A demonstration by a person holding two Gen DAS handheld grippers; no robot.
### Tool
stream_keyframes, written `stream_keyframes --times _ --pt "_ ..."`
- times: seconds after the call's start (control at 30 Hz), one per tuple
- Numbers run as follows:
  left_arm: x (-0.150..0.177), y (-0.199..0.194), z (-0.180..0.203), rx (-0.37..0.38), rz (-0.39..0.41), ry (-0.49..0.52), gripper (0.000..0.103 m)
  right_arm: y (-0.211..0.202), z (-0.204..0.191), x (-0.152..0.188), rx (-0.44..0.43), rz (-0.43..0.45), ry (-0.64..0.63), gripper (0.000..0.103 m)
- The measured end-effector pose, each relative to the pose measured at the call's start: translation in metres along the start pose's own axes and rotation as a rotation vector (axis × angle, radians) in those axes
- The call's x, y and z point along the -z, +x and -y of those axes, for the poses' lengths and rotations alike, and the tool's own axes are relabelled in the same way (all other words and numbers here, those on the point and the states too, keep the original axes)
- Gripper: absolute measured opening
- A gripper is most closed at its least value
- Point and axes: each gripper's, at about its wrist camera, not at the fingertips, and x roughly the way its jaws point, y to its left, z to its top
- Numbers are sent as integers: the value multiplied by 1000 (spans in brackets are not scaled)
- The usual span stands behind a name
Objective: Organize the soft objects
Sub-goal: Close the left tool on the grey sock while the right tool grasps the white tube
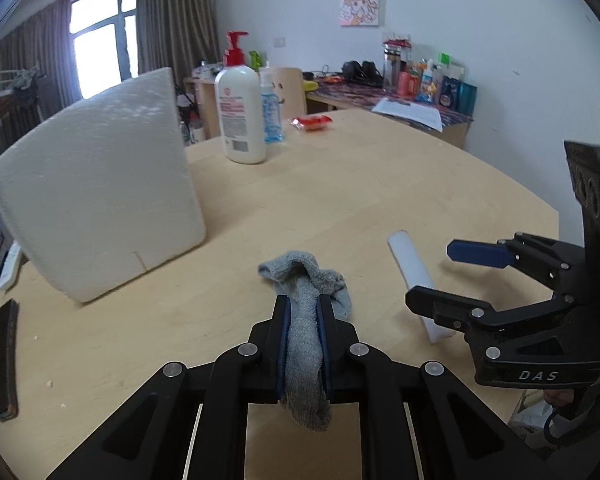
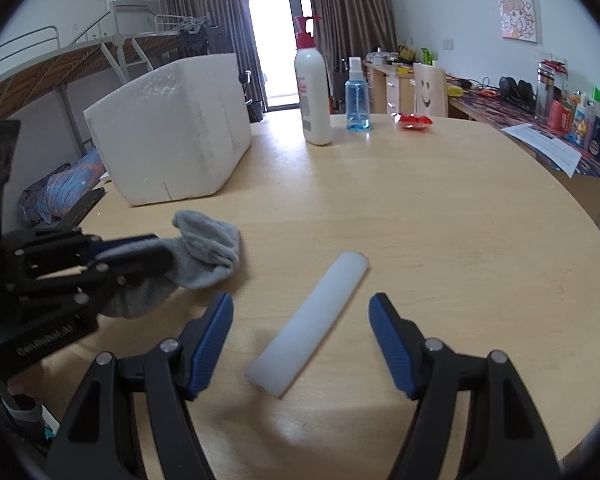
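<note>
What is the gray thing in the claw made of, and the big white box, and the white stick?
The gray sock, pinched in the left claw, looks like knitted terry cloth: fuzzy, loopy, limp. The big white box looks like foam, probably styrofoam: matte, pebbly, with a cracked edge. The white stick between the open right claw looks smooth and slightly see-through, maybe soft foam or silicone; hard to tell.

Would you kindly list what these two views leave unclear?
- Foam box interior: both views show only its outer walls.
- Bottle label text: too small.
- Sock middle: left view, pinched inside the left gripper.
- White strip near end: left view, behind the right gripper.
</note>
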Motion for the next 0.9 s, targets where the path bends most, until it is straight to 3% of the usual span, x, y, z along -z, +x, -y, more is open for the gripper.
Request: stream_keyframes --times 0.57,0.77,0.9 --pt "10 -17 -25 -51 38 -73 14 12 -6 -1 69 -46 30 74" --pt "12 -23 -35 -61 57 -76 14 15 -8 0 92 -68 70 58" --pt "14 -28 -39 -53 72 -72 14 16 -12 2 119 -82 98 53"
